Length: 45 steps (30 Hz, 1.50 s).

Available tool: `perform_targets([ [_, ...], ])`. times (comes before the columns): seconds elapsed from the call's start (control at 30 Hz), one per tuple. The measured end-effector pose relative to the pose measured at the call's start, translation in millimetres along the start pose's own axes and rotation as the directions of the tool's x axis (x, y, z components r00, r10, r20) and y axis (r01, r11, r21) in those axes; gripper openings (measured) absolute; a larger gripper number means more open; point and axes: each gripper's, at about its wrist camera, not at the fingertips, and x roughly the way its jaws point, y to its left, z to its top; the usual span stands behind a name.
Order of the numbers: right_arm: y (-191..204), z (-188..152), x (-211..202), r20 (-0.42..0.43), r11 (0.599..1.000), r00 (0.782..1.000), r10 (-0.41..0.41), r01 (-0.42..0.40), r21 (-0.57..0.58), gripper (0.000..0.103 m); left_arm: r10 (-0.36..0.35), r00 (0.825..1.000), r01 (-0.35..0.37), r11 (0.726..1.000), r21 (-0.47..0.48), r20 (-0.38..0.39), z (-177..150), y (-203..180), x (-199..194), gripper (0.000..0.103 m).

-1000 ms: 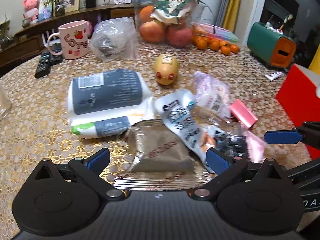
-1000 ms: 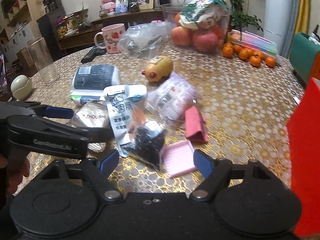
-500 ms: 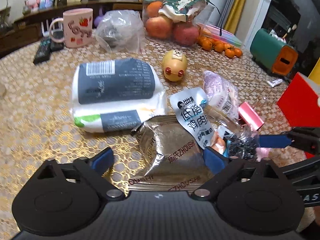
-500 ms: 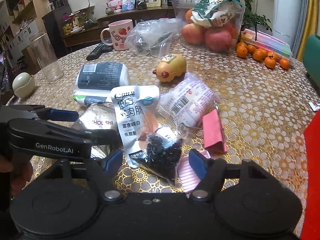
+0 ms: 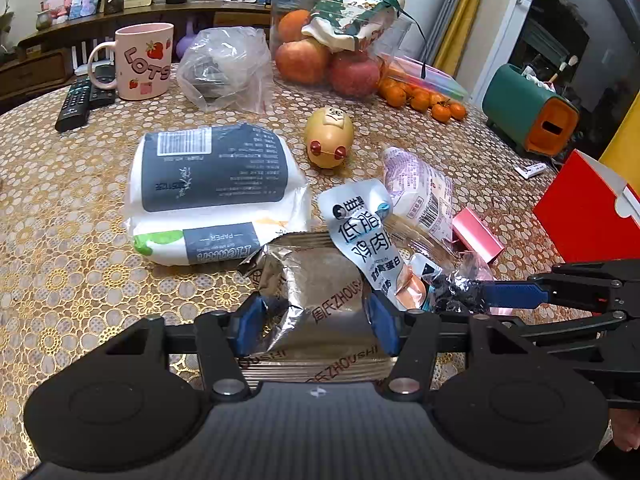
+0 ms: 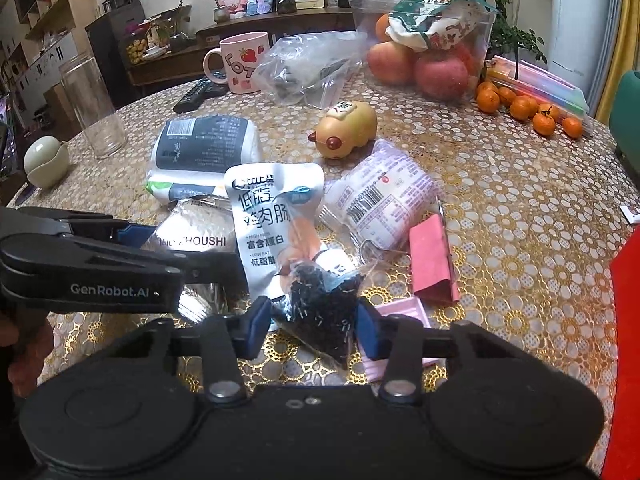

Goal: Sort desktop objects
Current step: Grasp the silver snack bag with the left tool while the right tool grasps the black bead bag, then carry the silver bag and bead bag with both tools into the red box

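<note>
The silver foil packet is lying at the table's near edge, and my left gripper is closing around it. Just beside it, my right gripper is closing around the clear bag of black bits.

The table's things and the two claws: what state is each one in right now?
left gripper: jaws closing around the silver snack packet.
right gripper: jaws closing around the clear bag of black bits.
white sausage pouch: sealed, lying across the silver snack packet.
tissue pack: lying flat, wrapped.
pink mug: upright.
glass jar: upright, looks empty.
pink binder clip: lying on its side.
</note>
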Motion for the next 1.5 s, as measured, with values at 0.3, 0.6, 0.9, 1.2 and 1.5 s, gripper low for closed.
perform_targets([
  [0.3, -1, -5, -13, 0.013, 1.0, 1.0, 0.001, -0.001, 0.017, 0.034, 0.008, 1.0, -0.008, 0.999, -0.038, -0.009, -7, 2, -11, 0.05],
  [0.6, -4, -15, -35, 0.023, 0.999, 1.0, 0.005, -0.006, 0.048, 0.033, 0.006, 0.999, -0.009, 0.996, -0.084, -0.035, -21, 3, -28, 0.05],
  [0.9, -8, -31, -54, 0.017, 0.998, 1.0, -0.009, 0.008, 0.068, 0.033, 0.019, 0.999, -0.022, 0.997, -0.08, -0.042, -31, 2, -46, 0.049],
  [1.2, -15, -42, -68, 0.017, 0.996, 1.0, -0.016, 0.014, 0.089, 0.033, 0.052, 0.997, -0.057, 0.992, -0.114, -0.049, -41, 13, -68, 0.049],
  [1.5, -22, -51, -99, 0.048, 0.995, 0.998, -0.029, 0.024, 0.099, 0.033, 0.039, 0.999, -0.041, 0.993, -0.113, -0.019, -43, 0, -96, 0.049],
])
